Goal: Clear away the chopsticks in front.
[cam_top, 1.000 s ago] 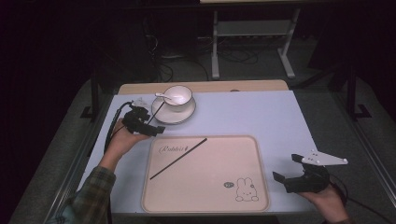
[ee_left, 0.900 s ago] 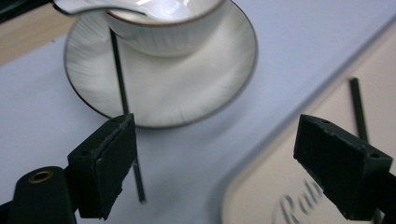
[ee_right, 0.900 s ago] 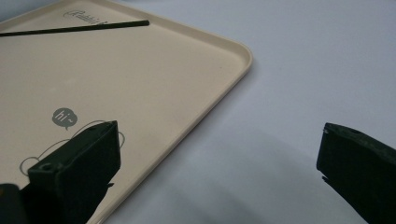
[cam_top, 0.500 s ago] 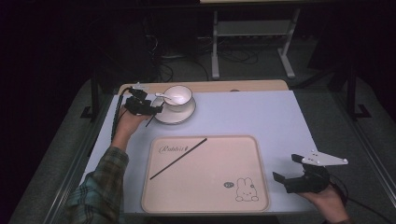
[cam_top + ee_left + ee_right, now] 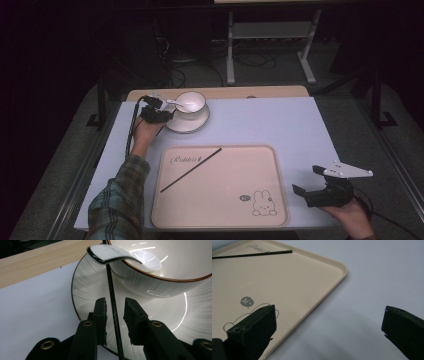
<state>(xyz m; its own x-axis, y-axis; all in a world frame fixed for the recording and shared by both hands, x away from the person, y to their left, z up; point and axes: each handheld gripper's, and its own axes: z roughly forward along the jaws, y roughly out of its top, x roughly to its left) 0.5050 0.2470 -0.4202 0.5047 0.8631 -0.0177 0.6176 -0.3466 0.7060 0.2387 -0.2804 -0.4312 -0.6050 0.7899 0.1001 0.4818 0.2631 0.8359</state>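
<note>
A white bowl (image 5: 192,102) with a brown rim stands on a white saucer (image 5: 187,122) at the table's back left. A white spoon (image 5: 176,103) rests in it, handle over the rim. My left gripper (image 5: 162,114) is at the saucer's left edge. In the left gripper view a thin black chopstick (image 5: 111,290) runs over the saucer (image 5: 87,290) under the spoon handle (image 5: 112,255) and between my left gripper's (image 5: 115,302) jaws, which stand slightly apart with small gaps either side. A second black chopstick (image 5: 191,170) lies on the beige tray (image 5: 220,200). My right gripper (image 5: 306,180) hovers wide open right of the tray.
The tray (image 5: 287,290) carries a rabbit drawing (image 5: 262,204) near its front right corner. A wooden strip (image 5: 220,93) borders the table's back edge. A metal rack (image 5: 270,35) and cables stand on the dark floor behind.
My left gripper has moved away from the tray toward the back, up to the saucer's left edge. The right gripper has stayed still.
</note>
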